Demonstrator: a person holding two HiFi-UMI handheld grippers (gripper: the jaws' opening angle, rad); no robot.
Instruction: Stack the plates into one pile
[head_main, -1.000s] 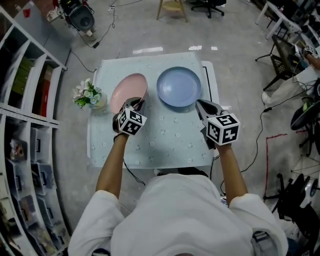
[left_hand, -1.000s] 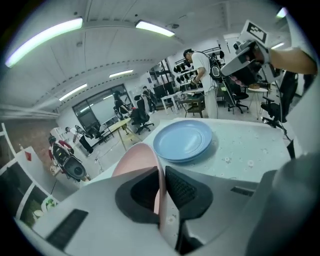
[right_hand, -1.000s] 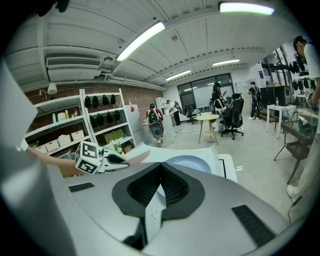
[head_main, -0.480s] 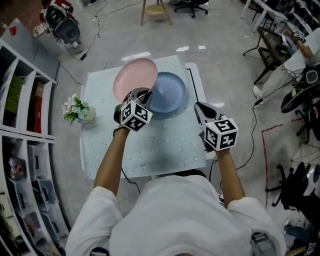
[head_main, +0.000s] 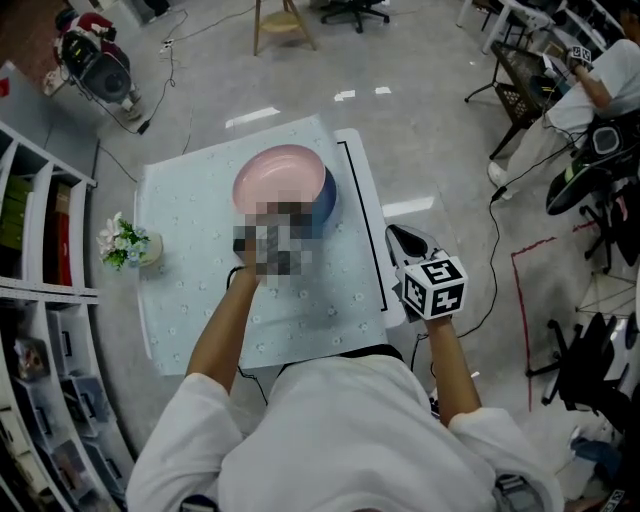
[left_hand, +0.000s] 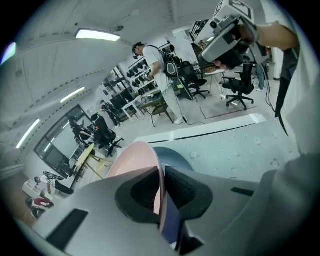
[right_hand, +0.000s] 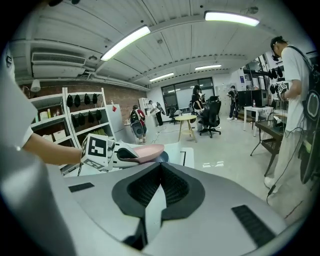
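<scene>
No readable text, numbers or brand names anywhere

Only black-and-white square marker patterns show, on the cube of the right gripper (head_main: 397, 235) and the cube of the left gripper (right_hand: 131, 155). These are coded blocks, not letters or digits. A small red tag (right_hand: 114, 108) on the shelf unit (right_hand: 82, 120) is too small to read

Floor (head_main: 430, 140): grey polished concrete, w/ red tape line (head_main: 519, 320) at right. Table (head_main: 190, 290): covered w/ pale blue patterned cloth. White shelving unit (head_main: 40, 250) runs along left side. Wooden stool (head_main: 281, 16) and office chair (head_main: 352, 9) stand beyond table. Ceiling: white, w/ tube lights (right_hand: 125, 42); AC unit (right_hand: 59, 59) high on left. Far end: brick wall (right_hand: 122, 95), glazed front (right_hand: 187, 90), round table (right_hand: 185, 118).
</scene>
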